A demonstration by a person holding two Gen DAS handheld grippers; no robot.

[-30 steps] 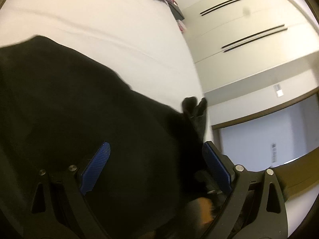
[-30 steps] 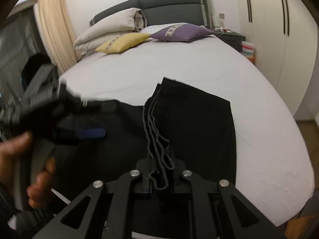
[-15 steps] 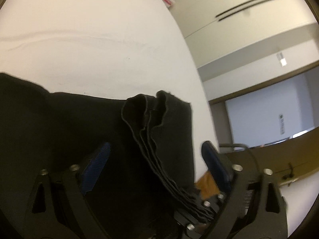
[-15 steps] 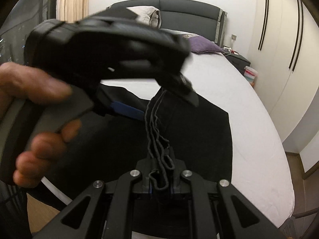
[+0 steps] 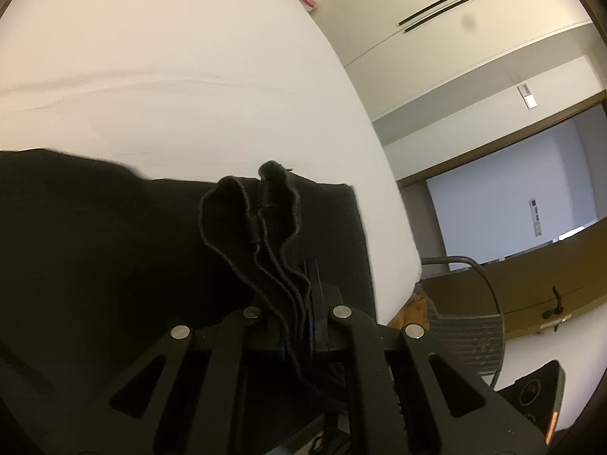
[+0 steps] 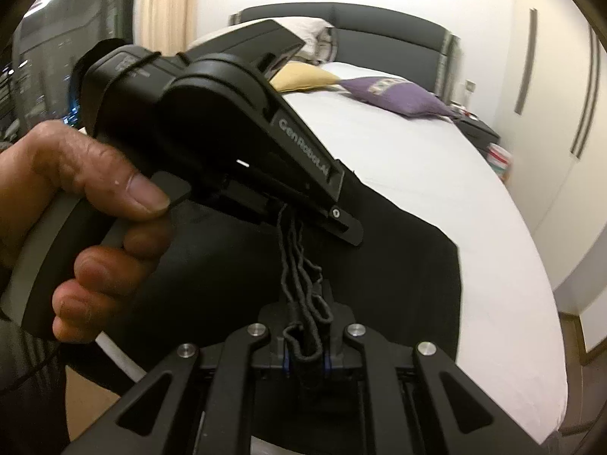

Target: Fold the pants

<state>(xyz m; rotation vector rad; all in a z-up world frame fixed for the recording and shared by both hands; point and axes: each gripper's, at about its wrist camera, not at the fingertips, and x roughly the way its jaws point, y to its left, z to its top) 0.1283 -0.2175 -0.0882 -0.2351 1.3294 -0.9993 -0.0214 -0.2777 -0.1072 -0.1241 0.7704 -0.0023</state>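
Black pants (image 5: 95, 250) lie folded on the white bed (image 5: 170, 76). My left gripper (image 5: 296, 322) is shut on the bunched layered hem edges of the pants (image 5: 265, 235). My right gripper (image 6: 305, 352) is shut on the same bunch of hems (image 6: 299, 276), a short way along it. In the right wrist view the left gripper (image 6: 296, 212) and the hand holding it sit just ahead of the right one, clamped on the hems. The pants (image 6: 398, 273) spread flat over the bed (image 6: 474, 208) beyond both grippers.
A yellow pillow (image 6: 303, 77) and a purple pillow (image 6: 398, 94) lie at the dark headboard (image 6: 379, 30). A nightstand (image 6: 476, 132) and white wardrobe doors (image 6: 561, 76) stand to the right. The bed's edge (image 5: 398, 246) drops to the floor, with a doorway beyond.
My left gripper swung over to the bunched hems and closed on them, beside the right gripper. The right gripper has kept its hold.
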